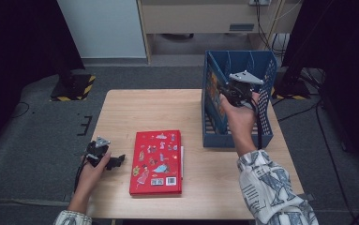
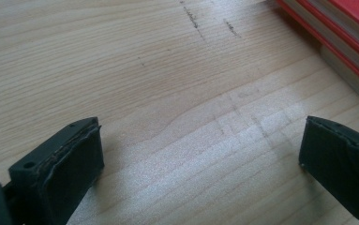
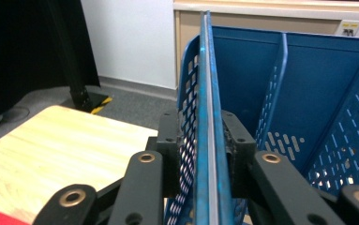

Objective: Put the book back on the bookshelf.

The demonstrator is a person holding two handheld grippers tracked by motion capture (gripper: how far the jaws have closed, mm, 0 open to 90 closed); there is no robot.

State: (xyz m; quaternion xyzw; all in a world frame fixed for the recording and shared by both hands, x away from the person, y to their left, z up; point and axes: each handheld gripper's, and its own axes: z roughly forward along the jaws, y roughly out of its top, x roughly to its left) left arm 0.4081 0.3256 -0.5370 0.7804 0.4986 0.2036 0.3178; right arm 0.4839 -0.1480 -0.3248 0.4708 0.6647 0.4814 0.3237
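A red book (image 1: 156,161) with cartoon figures lies flat on the wooden table (image 1: 135,108); its page edges (image 2: 341,33) show in the left gripper view's upper right corner. Just left of the book, my left gripper (image 1: 116,161) (image 2: 200,140) is low over the bare wood, open, with nothing between its jaws. A blue mesh file rack (image 1: 261,70) stands at the table's right. A thin book (image 1: 211,86) with a colourful cover stands inside against its left wall. My right gripper (image 1: 226,91) (image 3: 200,131) is shut on that wall (image 3: 189,93) and the thin book's edge (image 3: 206,70) together.
The rack has a divider (image 3: 280,84) and free compartments to the right of the held wall. Beyond the table are grey floor, a black stand on a striped base (image 1: 71,86) at the back left, and cables (image 1: 308,112) at the right.
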